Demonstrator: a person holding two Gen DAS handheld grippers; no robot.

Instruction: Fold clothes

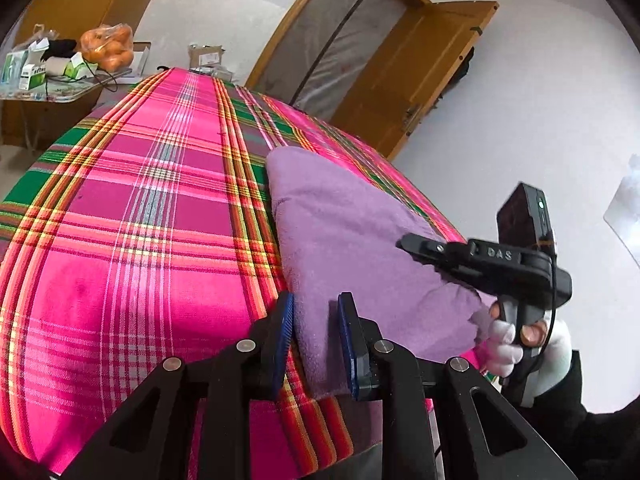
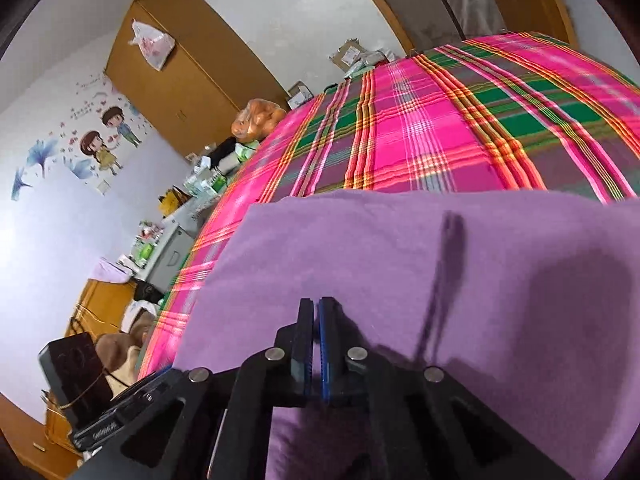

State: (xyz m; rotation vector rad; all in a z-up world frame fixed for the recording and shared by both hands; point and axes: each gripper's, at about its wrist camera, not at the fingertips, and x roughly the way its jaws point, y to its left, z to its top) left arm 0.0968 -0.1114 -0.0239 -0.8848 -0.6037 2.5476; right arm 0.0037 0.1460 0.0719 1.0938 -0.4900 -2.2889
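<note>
A purple cloth [image 1: 344,232] lies on a bed covered with a pink, green and yellow plaid sheet [image 1: 152,208]. My left gripper [image 1: 316,312] is open, its blue pads straddling the cloth's near left edge. My right gripper [image 1: 408,246] shows in the left wrist view, reaching over the cloth from the right, held by a white-gloved hand [image 1: 516,340]. In the right wrist view the right gripper [image 2: 316,312] has its blue pads nearly together just above the purple cloth [image 2: 400,264], which fills the lower view; whether cloth sits between them is hidden.
A side table [image 1: 52,92] with boxes and a bag of oranges [image 1: 108,46] stands beyond the bed's far left. A wooden door [image 1: 416,68] is at the back right. A wardrobe [image 2: 188,68] and cluttered furniture [image 2: 172,240] line the wall left of the bed.
</note>
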